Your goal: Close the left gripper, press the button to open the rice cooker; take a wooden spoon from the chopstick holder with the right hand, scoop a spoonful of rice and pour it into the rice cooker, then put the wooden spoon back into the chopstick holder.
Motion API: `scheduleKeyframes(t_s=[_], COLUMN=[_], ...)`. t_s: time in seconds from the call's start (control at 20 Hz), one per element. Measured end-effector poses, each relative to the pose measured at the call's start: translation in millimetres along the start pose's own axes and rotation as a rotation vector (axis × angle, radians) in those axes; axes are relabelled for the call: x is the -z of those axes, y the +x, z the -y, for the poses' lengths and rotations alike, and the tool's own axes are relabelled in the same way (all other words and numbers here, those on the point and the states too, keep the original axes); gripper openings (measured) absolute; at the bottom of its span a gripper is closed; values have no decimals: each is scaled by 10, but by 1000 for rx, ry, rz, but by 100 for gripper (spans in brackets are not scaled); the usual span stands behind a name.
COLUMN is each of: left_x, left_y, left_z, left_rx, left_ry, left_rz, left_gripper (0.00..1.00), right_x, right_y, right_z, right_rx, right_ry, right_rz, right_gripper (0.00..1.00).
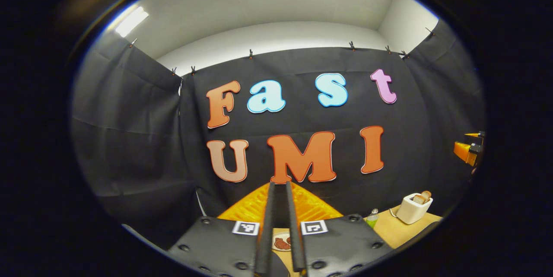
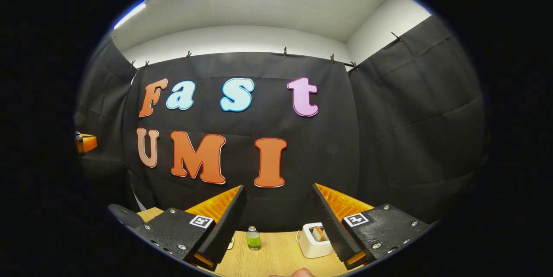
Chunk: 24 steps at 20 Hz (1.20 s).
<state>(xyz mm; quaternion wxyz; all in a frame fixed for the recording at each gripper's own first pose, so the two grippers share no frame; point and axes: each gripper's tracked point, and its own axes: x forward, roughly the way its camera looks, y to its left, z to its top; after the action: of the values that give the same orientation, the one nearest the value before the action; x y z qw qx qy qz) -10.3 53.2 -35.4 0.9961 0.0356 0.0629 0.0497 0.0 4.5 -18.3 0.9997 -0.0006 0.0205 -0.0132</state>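
In the left gripper view, my left gripper (image 1: 279, 184) is held up facing the black cloth wall, its two fingers nearly together with only a thin slit between them and nothing in it. In the right gripper view, my right gripper (image 2: 278, 188) stands wide open and empty above the wooden table (image 2: 276, 257). An orange part of the right gripper (image 1: 468, 149) shows at the far right edge of the left gripper view. An orange part of the left gripper (image 2: 86, 142) shows at the left edge of the right gripper view.
A white toaster (image 2: 312, 239) with bread in it stands on the table near the wall, a small green bottle (image 2: 253, 238) to its left. A plate with reddish food (image 1: 281, 242) lies below my left fingers. A dark rounded object (image 2: 123, 216) sits at the table's left.
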Motion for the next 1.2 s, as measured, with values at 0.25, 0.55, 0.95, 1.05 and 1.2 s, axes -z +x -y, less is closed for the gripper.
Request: scheduleKeyframes(t_s=[0.25, 0.55, 0.95, 1.05, 1.2], left_x=[674, 1563, 2574, 2806, 3095], left_y=[86, -30, -419, -471, -607], left_z=[-168, -467, -570, -519, -478], left_rx=[-16, -55, -111, -115, -122], left_ry=[-9, -66, -237, -301, -376], left_rz=[-270, -630, -1054, -1132, -1236], left_gripper=[8, 8, 8, 6, 6], right_x=[98, 342, 612, 679, 788], right_y=[-4, -21, -98, -107, -153], right_z=[-22, -8, 83, 75, 86], right_rx=[0, 13, 64, 70, 79], right_ry=[-11, -17, -44, -45, -47], right_rz=[-19, -83, -151, -171, -203], right_gripper=[94, 94, 94, 94, 94])
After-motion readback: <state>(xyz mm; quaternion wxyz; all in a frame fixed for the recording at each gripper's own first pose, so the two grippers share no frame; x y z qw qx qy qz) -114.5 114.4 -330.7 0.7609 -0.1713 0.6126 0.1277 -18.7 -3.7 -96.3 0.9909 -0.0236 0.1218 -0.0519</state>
